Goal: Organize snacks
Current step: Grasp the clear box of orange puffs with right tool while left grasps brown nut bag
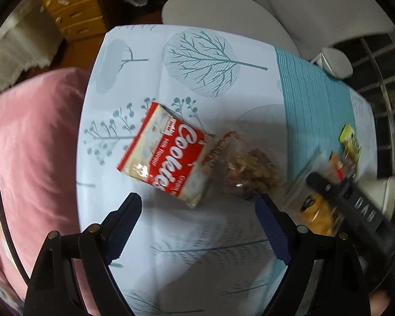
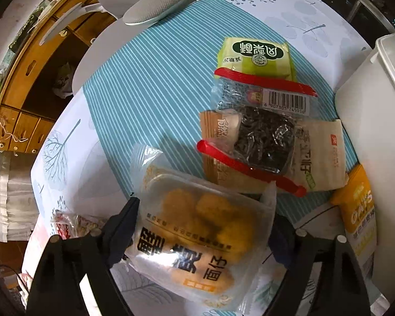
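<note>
A: What is the right gripper (image 2: pixel 201 226) doing?

B: It points down at the table (image 2: pixel 150 84) with its jaws set either side of a clear packet of yellow cakes (image 2: pixel 197 234). The left finger touches the packet's side; the right one is partly hidden behind the wrapper, so a firm clamp cannot be told.

A: And around that packet?

B: Beyond it lies a red-edged bag of dark strips (image 2: pixel 260 137) on top of beige packets (image 2: pixel 321 155), with a green packet (image 2: pixel 255 55) past those. An orange oats packet (image 2: pixel 358 208) sits by a white bin (image 2: pixel 376 121) at the table's right edge.

A: The left gripper (image 1: pixel 198 218)?

B: Its jaws stand wide with nothing between them, above bare tablecloth. Just past the fingertips a red and white cookies packet (image 1: pixel 168 155) lies tilted near the table's middle, touching a clear bag of brown snacks (image 1: pixel 250 173). The other gripper shows as a blurred dark shape toward the right edge. A pink cushion (image 1: pixel 34 152) lies off the left edge.
</note>
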`<move>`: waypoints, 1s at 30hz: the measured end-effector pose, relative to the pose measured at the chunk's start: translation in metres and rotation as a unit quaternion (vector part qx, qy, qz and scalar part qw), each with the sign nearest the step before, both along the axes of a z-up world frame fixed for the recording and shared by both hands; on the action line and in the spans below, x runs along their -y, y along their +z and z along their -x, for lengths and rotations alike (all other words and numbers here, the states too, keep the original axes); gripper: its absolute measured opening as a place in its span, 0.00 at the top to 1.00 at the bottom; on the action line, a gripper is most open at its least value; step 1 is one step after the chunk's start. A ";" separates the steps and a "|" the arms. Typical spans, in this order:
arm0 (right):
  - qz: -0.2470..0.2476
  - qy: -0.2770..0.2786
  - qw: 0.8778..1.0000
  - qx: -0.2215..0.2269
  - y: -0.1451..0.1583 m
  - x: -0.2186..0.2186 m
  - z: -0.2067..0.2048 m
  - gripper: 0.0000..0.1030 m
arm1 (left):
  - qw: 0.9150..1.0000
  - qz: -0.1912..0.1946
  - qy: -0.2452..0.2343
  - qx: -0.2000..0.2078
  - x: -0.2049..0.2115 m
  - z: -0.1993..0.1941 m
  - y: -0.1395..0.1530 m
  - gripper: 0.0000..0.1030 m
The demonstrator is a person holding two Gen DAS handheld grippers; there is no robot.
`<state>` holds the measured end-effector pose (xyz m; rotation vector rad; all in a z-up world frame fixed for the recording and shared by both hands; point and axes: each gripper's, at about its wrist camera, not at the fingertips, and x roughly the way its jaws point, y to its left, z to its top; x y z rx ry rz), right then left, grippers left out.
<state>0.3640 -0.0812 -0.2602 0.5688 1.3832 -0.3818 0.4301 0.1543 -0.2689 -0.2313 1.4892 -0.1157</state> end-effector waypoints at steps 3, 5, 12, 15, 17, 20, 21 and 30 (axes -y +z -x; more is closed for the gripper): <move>0.001 -0.004 1.000 -0.002 0.001 0.004 0.010 0.17 | 1.000 0.012 0.024 -0.006 0.009 0.000 0.000 0.15; 0.003 -0.003 1.000 -0.003 0.002 0.005 0.015 0.17 | 0.999 0.016 0.033 -0.009 0.017 0.000 -0.002 0.15; -0.006 0.011 1.000 -0.017 0.003 0.007 0.038 0.18 | 0.997 0.018 0.071 -0.014 0.035 -0.015 -0.014 0.18; -0.006 0.022 0.999 -0.026 0.004 0.007 0.051 0.18 | 0.997 0.008 0.070 -0.009 0.045 -0.023 -0.015 0.18; 0.009 0.033 0.999 -0.032 0.005 0.004 0.061 0.18 | 0.997 -0.007 0.070 -0.010 0.051 -0.028 -0.016 0.18; 0.007 0.051 0.998 -0.041 0.006 -0.002 0.075 0.18 | 0.997 -0.041 0.059 -0.007 0.061 -0.030 -0.015 0.21; 0.002 0.053 0.998 -0.044 0.005 -0.003 0.080 0.18 | 0.997 -0.052 0.054 -0.007 0.066 -0.031 -0.016 0.21; -0.003 0.046 0.996 -0.070 0.008 0.007 0.117 0.18 | 0.997 -0.073 0.040 -0.001 0.090 -0.034 -0.015 0.39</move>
